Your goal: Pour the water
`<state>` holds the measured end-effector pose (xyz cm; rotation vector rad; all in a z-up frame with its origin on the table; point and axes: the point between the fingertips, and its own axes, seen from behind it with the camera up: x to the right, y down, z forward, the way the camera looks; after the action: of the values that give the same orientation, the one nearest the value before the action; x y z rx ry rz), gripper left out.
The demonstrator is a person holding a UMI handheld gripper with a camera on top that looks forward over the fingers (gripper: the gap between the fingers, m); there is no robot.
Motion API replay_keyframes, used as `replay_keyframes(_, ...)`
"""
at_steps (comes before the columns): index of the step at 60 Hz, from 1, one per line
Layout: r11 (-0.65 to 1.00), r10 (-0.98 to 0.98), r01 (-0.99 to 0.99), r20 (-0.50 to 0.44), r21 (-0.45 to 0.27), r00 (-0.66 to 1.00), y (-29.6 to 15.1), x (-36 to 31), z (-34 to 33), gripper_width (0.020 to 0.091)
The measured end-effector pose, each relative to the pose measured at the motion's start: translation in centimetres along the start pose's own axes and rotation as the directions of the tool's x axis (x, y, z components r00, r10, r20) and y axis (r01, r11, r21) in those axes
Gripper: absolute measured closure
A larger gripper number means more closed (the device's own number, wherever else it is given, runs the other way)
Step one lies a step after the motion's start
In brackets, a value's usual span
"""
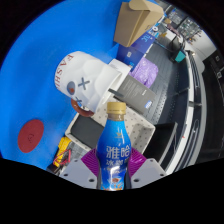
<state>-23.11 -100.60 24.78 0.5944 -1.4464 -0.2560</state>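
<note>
A: Where is your bottle point(117, 145) right now?

B: It stands upright between your claw's point(116, 170) two fingers, close in. It is a blue bottle with a yellow-orange cap and white characters on its label.

A: And is your claw clenched on it?

B: Your purple pads point(91, 159) sit tight against the bottle on both sides, with no gap showing, so you are grasping it around the lower body. The fingers are only as far apart as the bottle is wide.

A: What lies beyond it?

B: Just past the cap you have a white cup-like container point(77, 75) with dark lettering, tilted on its side, and a white box point(100, 95) touching it. Further ahead sits a purple packet point(146, 71) on a grey tray point(135, 97), and beyond that a brown cardboard box point(133, 20).

A: And underneath?

B: A bright blue worktop point(35, 75) carries it all. Off to your left there is a red round disc point(31, 134) lying flat, well apart from the bottle, and a small orange and dark object point(62, 152) beside your left finger.
</note>
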Motion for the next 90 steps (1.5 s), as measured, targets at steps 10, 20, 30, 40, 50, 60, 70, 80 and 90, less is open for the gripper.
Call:
replay_keyframes(10,1.000,-0.001,0.001,0.018,-0.011,1.000,0.0,-0.5,0.1,0.0768)
replay_keyframes(20,0.968,0.251,-0.250,0.028,-0.029,0.968,1.7,0.6,-0.7,0.0767)
replay_keyframes(30,0.707,0.707,-0.704,0.051,-0.070,0.705,4.9,1.9,-1.8,0.0767)
replay_keyframes(40,0.191,0.977,-0.978,0.107,-0.083,0.182,7.4,2.3,-2.8,0.0749)
replay_keyframes(50,-0.228,0.962,-0.968,0.131,-0.107,-0.241,8.3,0.3,-3.1,0.0749)
replay_keyframes(60,-0.437,0.874,-0.887,0.162,-0.149,-0.458,6.2,-3.4,-3.1,0.0748)
replay_keyframes(70,-0.474,0.858,-0.868,0.144,-0.150,-0.493,4.4,-6.6,-2.8,0.0745)
replay_keyframes(80,-0.463,0.868,-0.877,0.133,-0.132,-0.478,4.4,-6.4,-3.2,0.0750)
replay_keyframes(90,-0.469,0.862,-0.870,0.135,-0.152,-0.489,4.5,-6.7,-3.0,0.0596)
